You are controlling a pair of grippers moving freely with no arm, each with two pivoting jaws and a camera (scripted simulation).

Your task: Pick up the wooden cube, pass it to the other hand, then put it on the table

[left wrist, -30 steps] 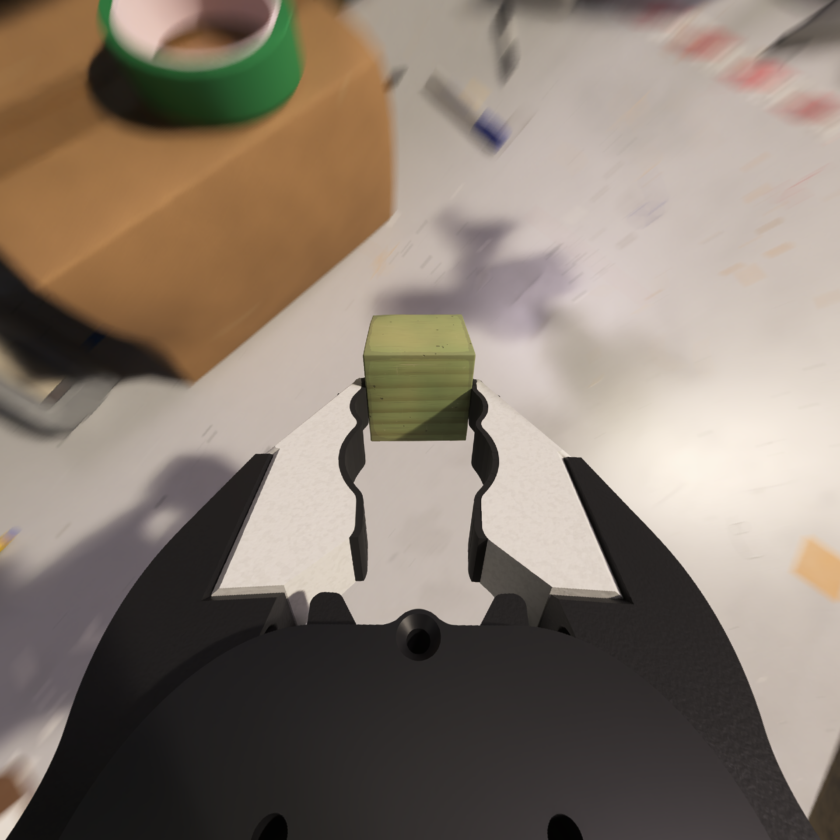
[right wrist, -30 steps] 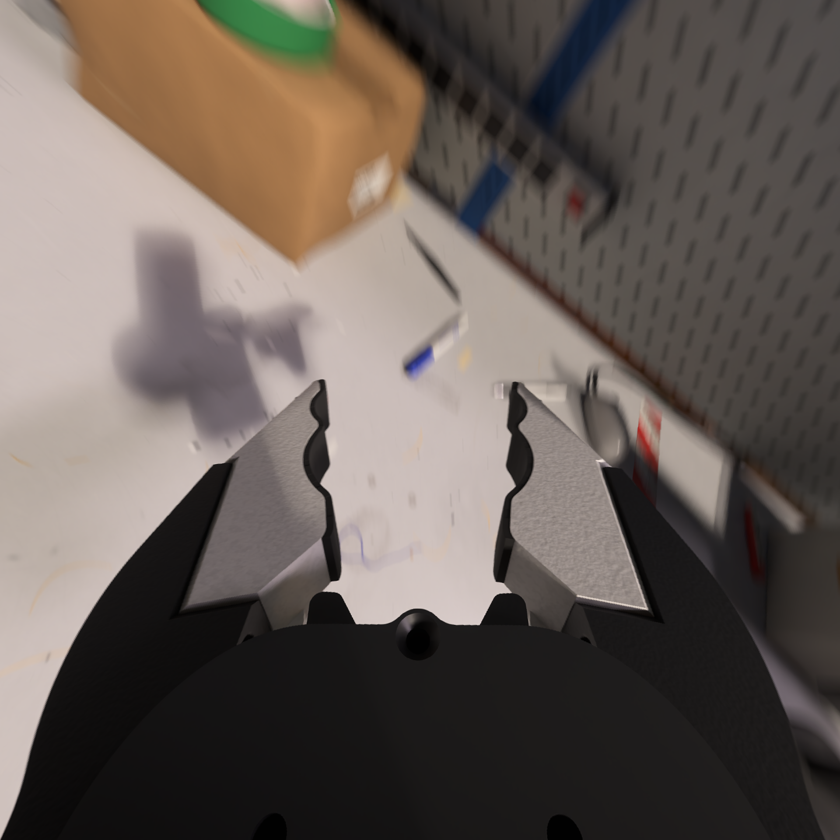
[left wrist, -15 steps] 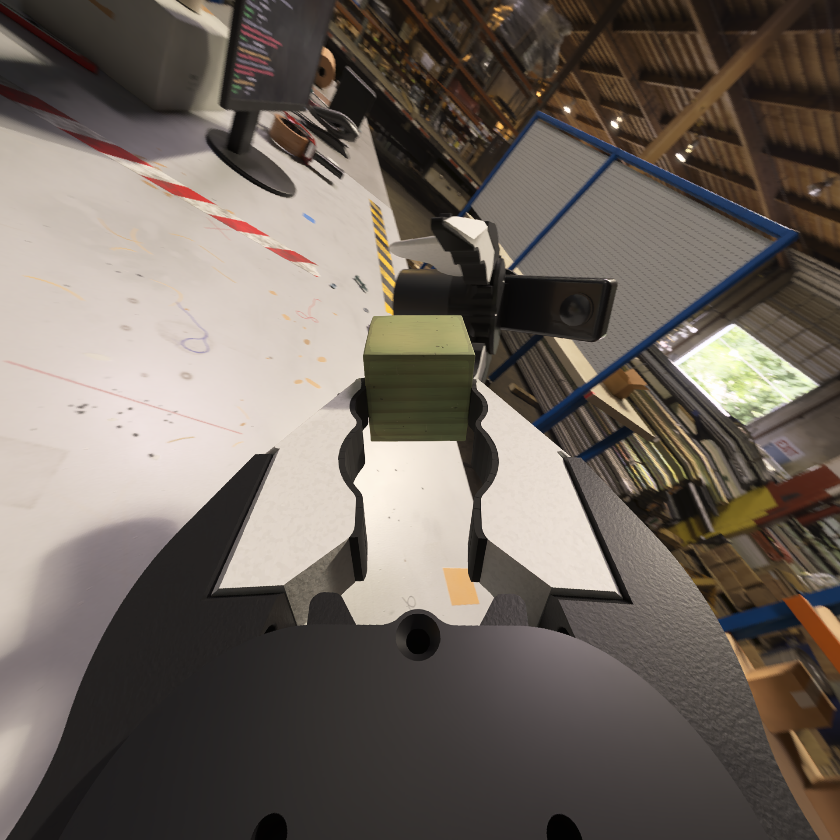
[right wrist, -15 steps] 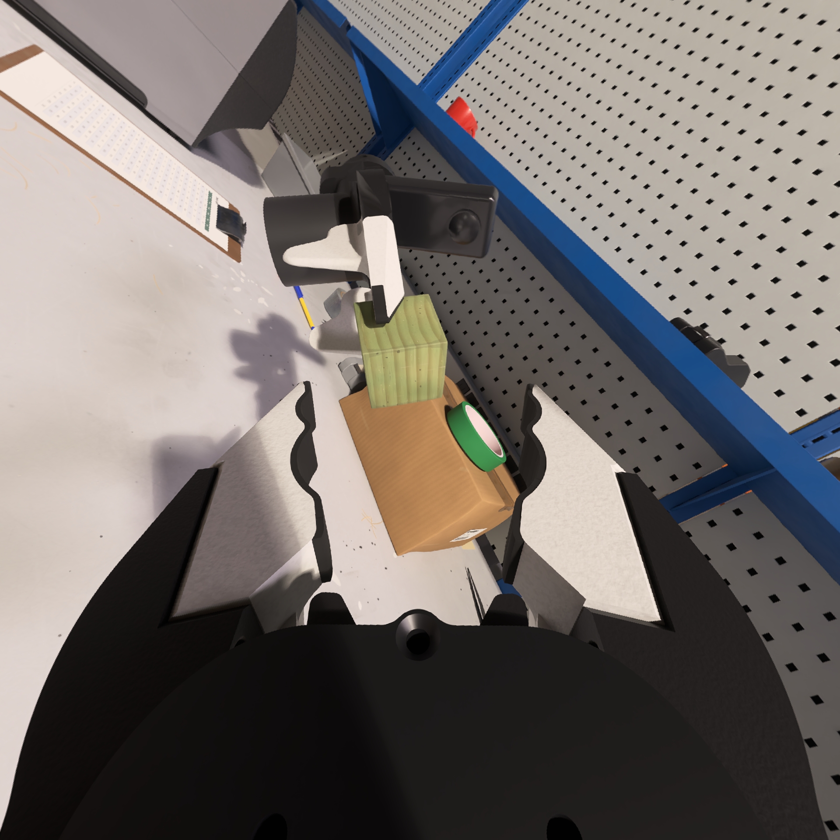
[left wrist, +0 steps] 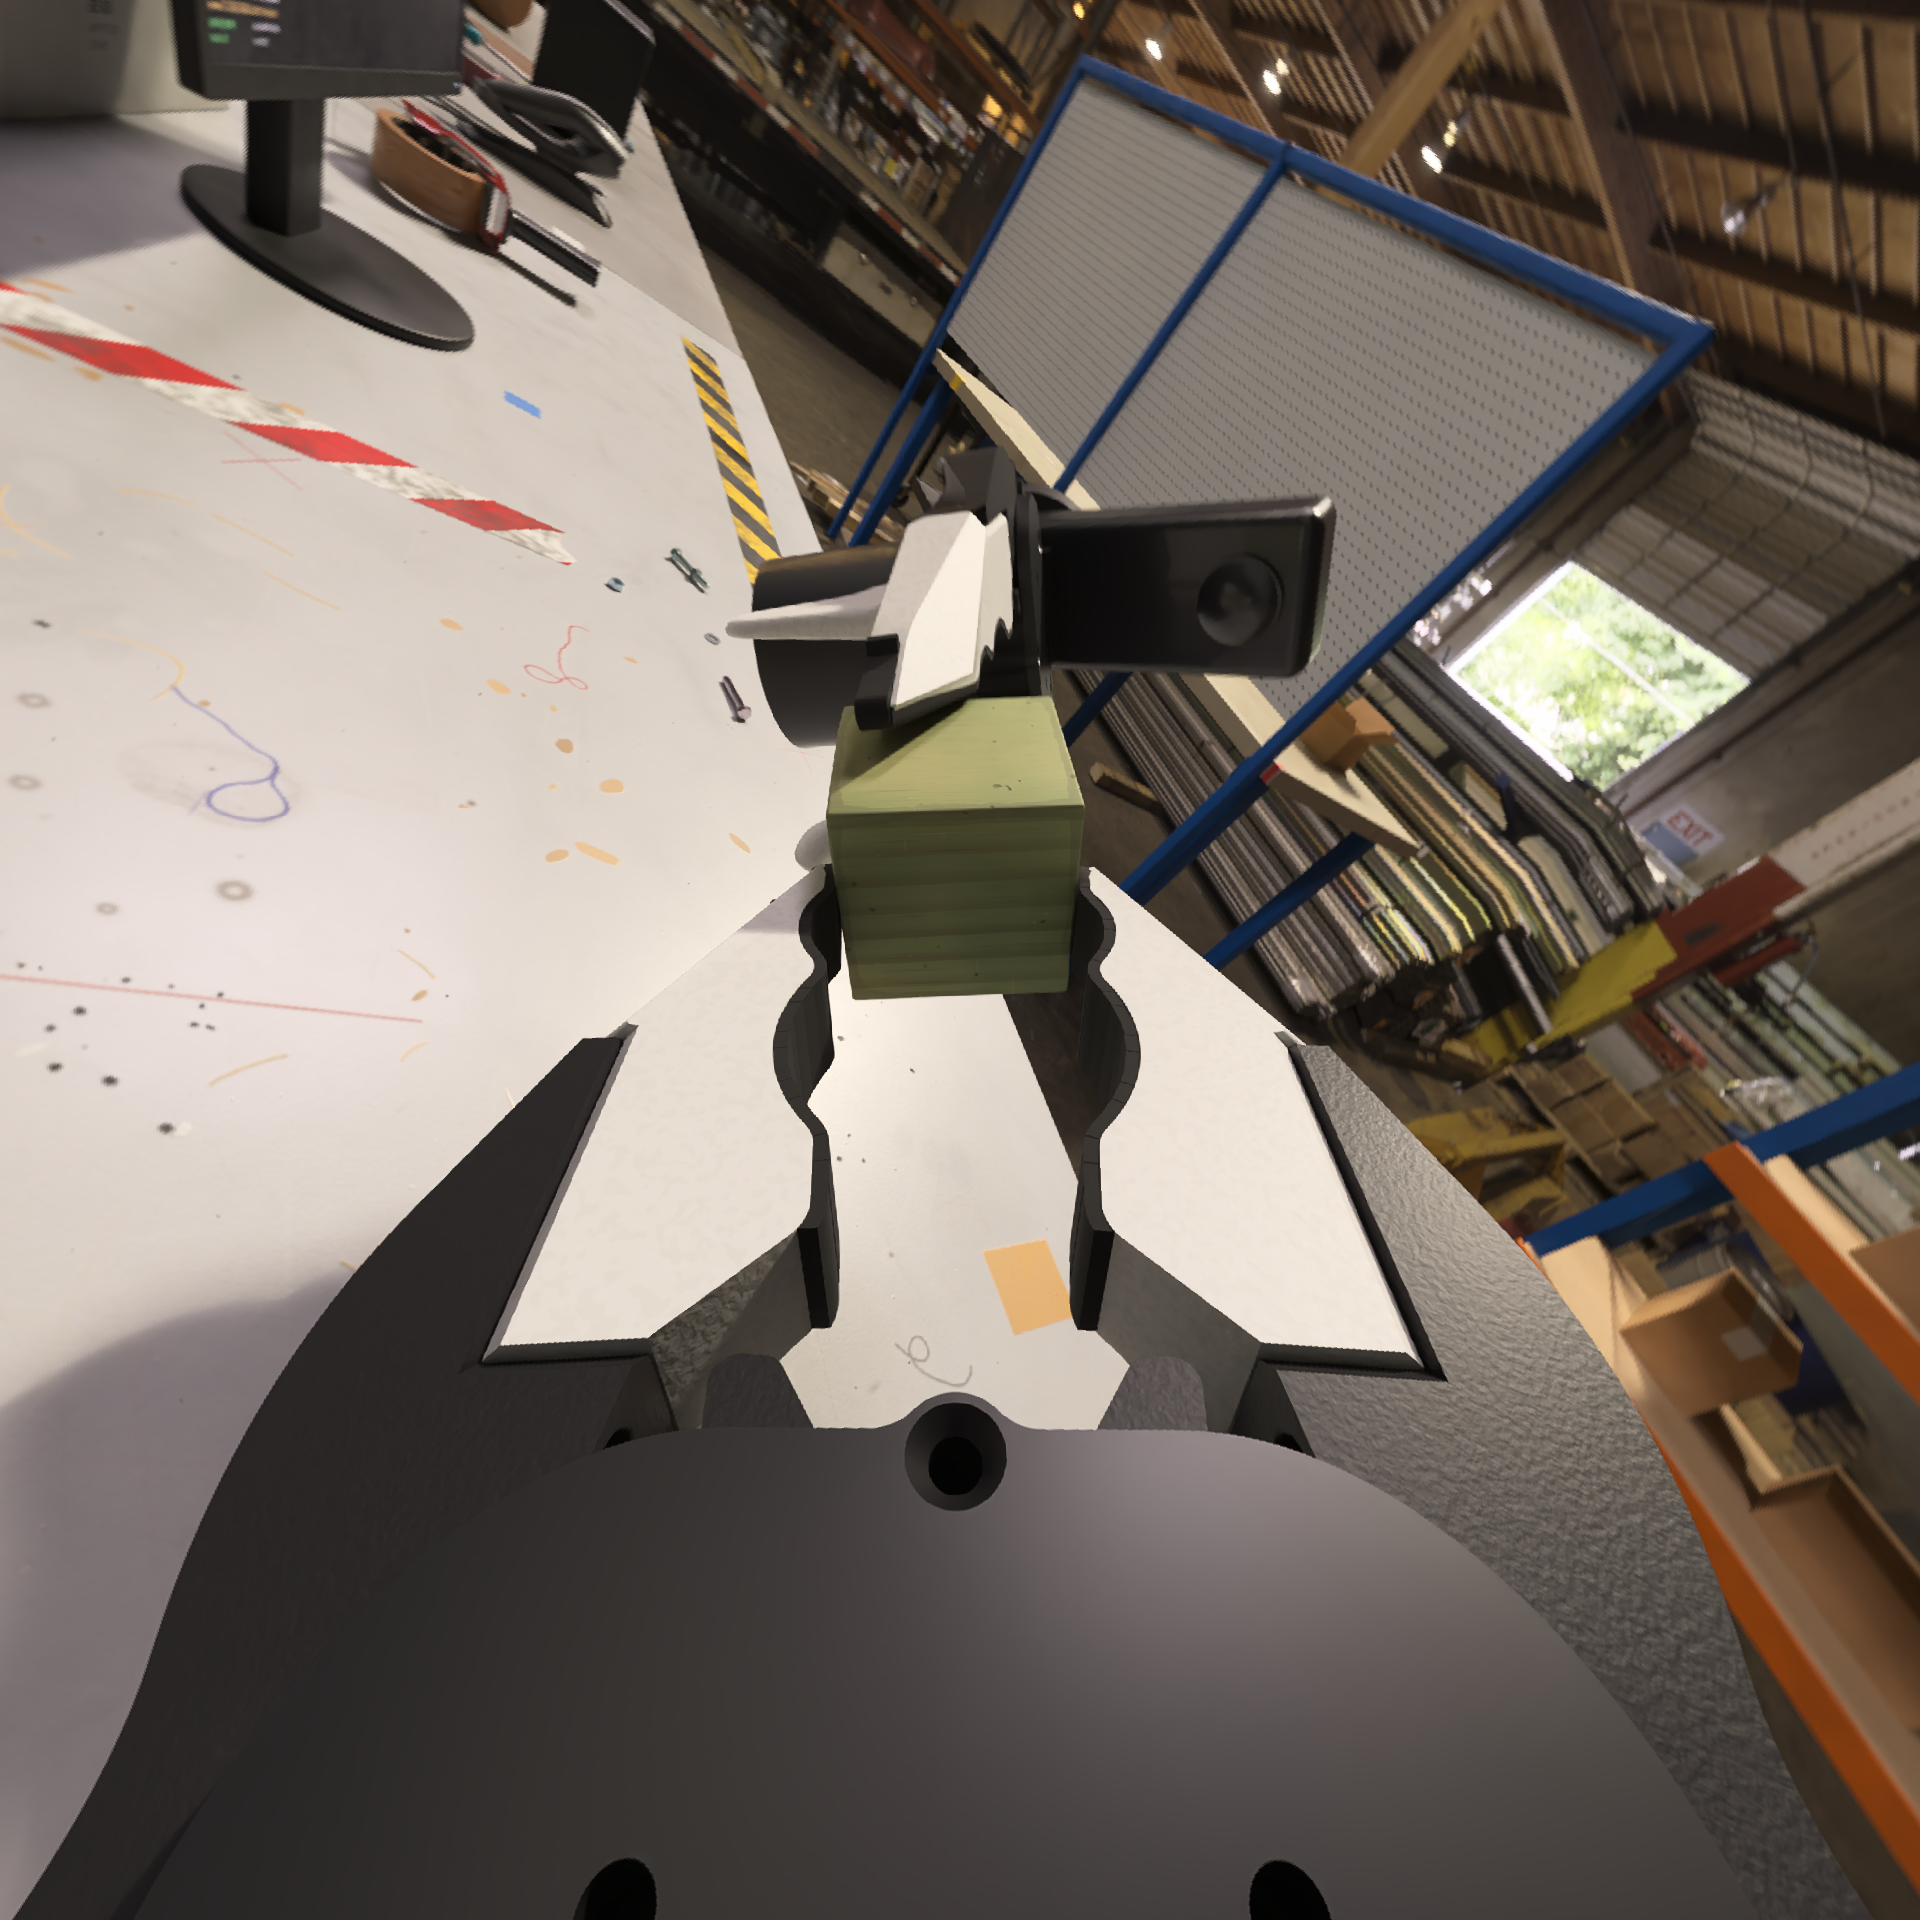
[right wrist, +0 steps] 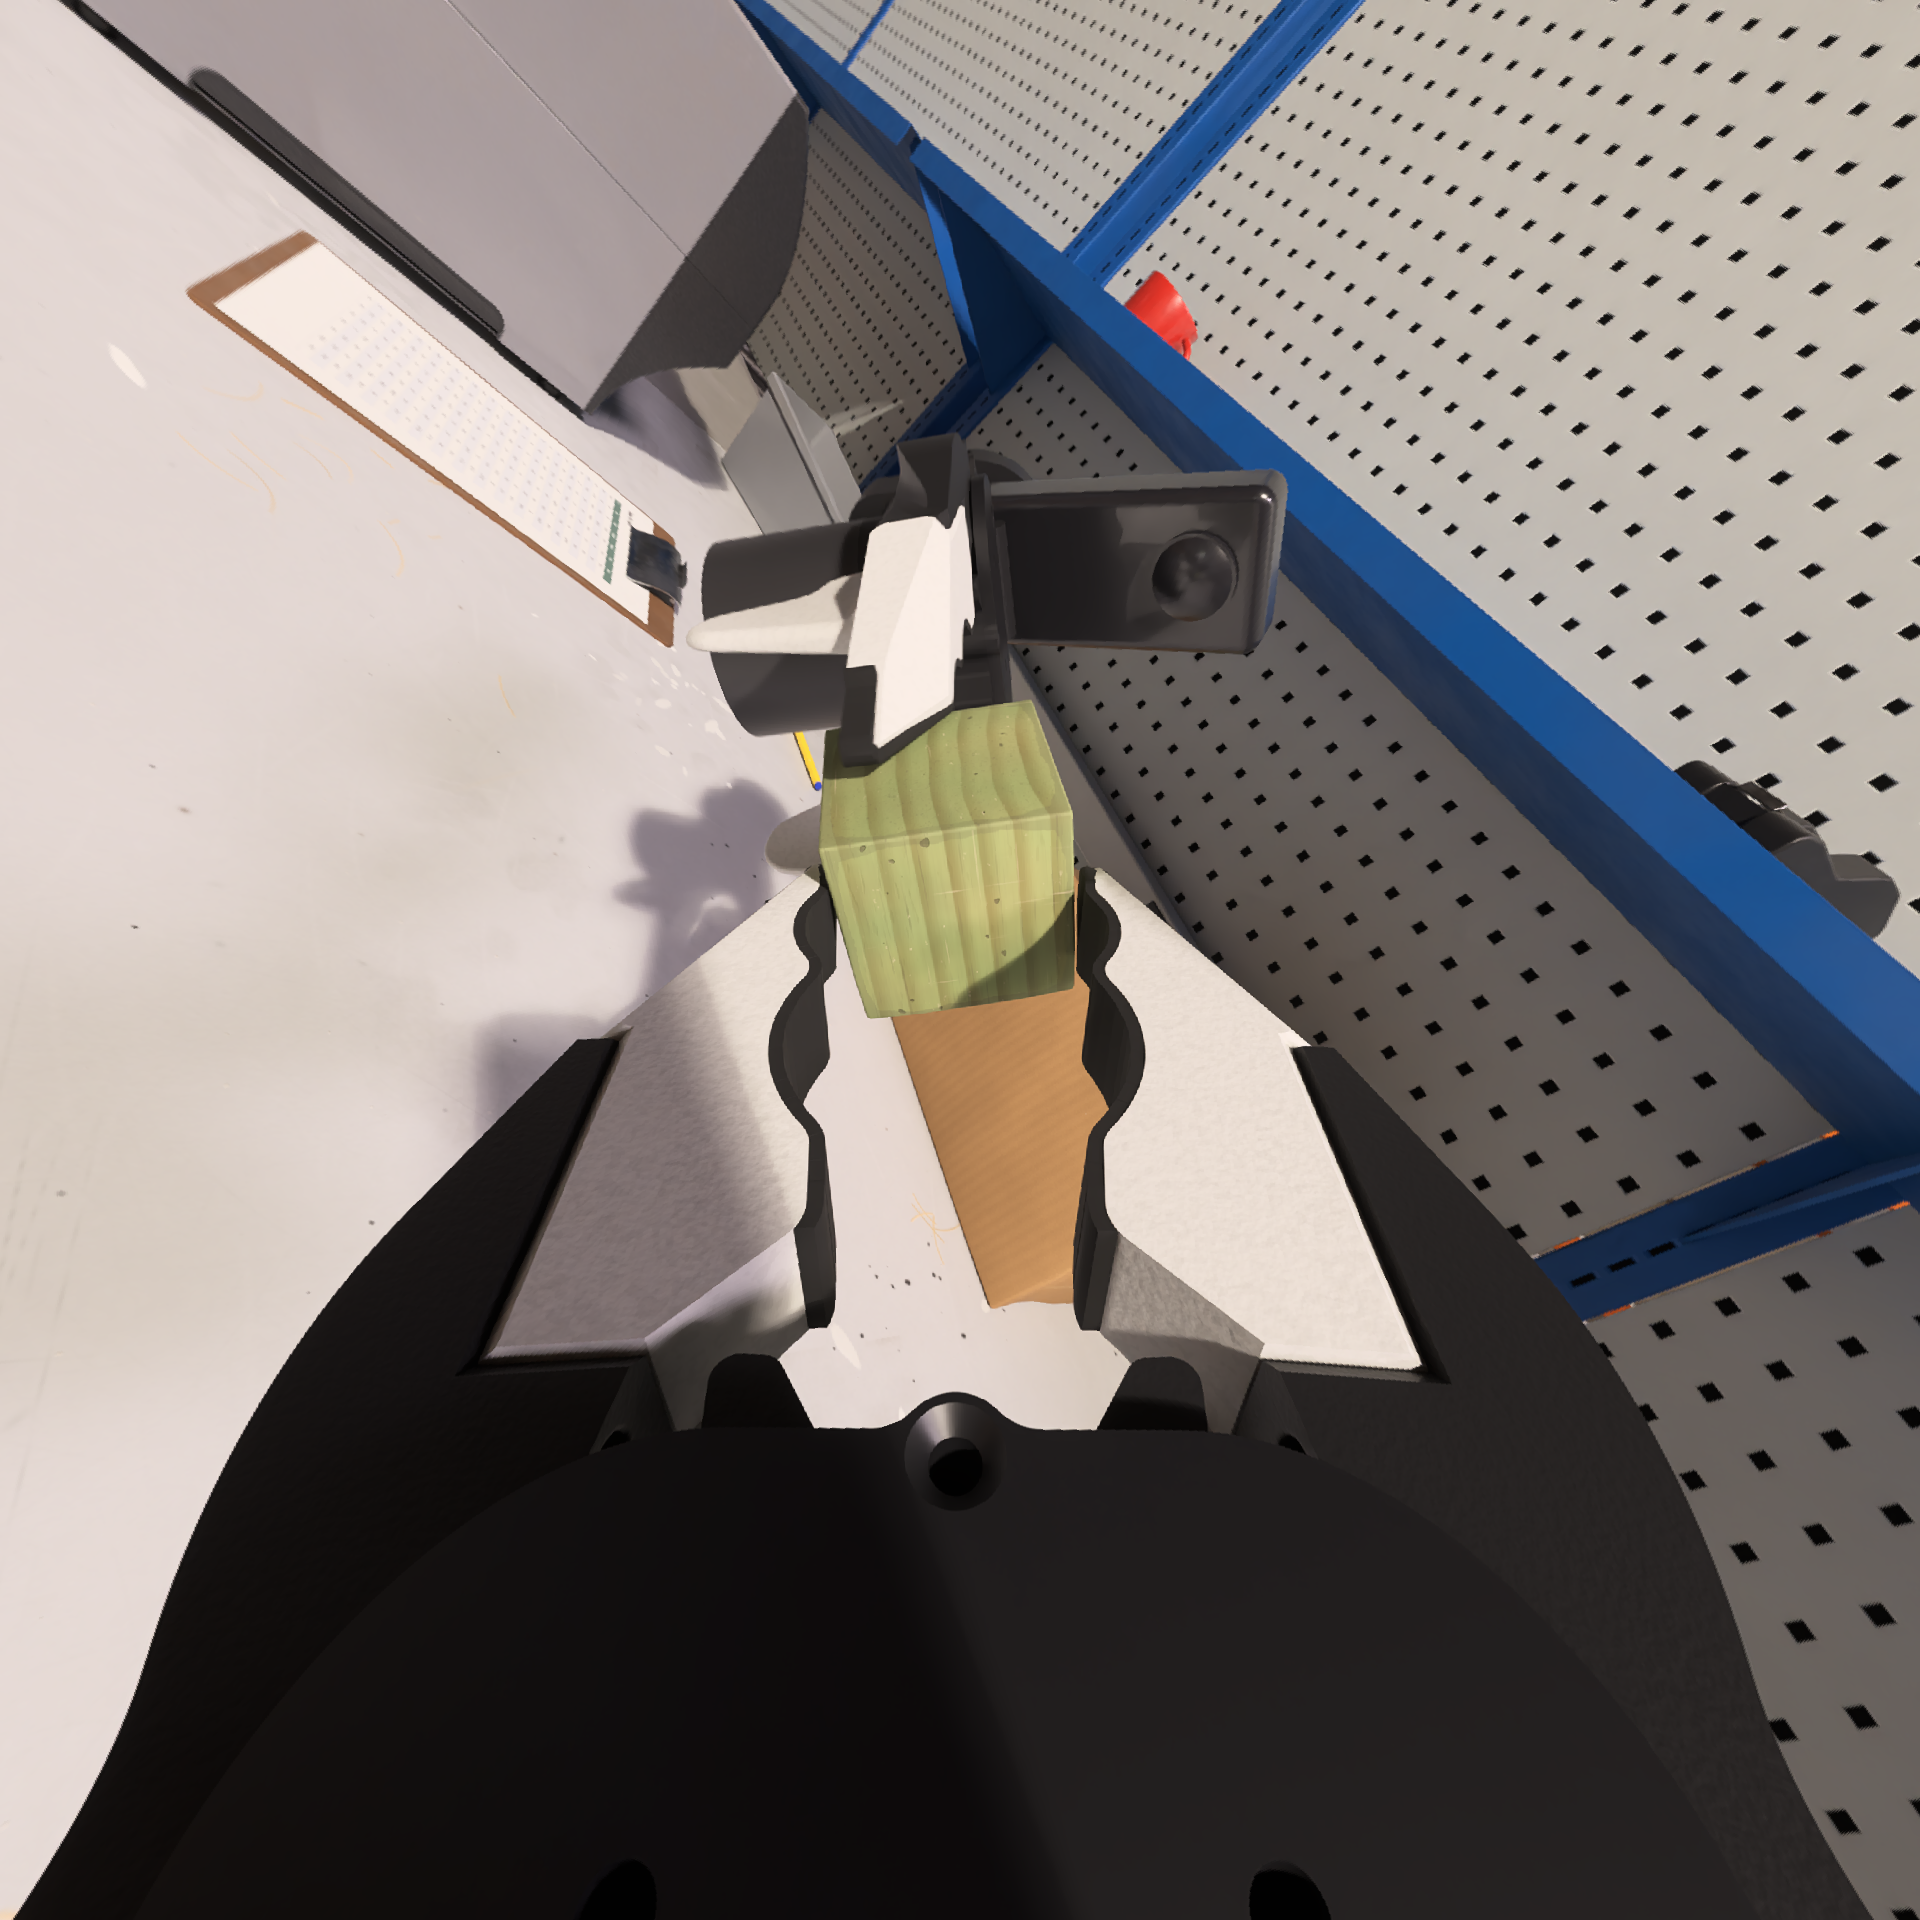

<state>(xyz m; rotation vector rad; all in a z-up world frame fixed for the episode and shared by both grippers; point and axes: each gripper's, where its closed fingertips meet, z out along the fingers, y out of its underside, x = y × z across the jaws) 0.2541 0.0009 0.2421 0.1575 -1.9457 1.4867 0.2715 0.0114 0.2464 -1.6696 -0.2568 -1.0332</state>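
Observation:
The wooden cube, pale green with grain lines, is held in the air above the white table. My left gripper is shut on it, fingertips on its left and right faces. My right gripper is also shut on the cube, gripping the other pair of faces. In the left wrist view a white finger of the right gripper lies over the cube's top. In the right wrist view a finger of the left gripper does the same. The two grippers face each other.
A monitor stand, a brown tape roll and red-white striped marking lie far along the table. A cardboard box, a clipboard, a grey machine and a blue-framed pegboard are below and behind.
The left gripper lifted the cube off the table and turned it toward the right gripper. The right gripper came up to the cube and closed its fingers on it.

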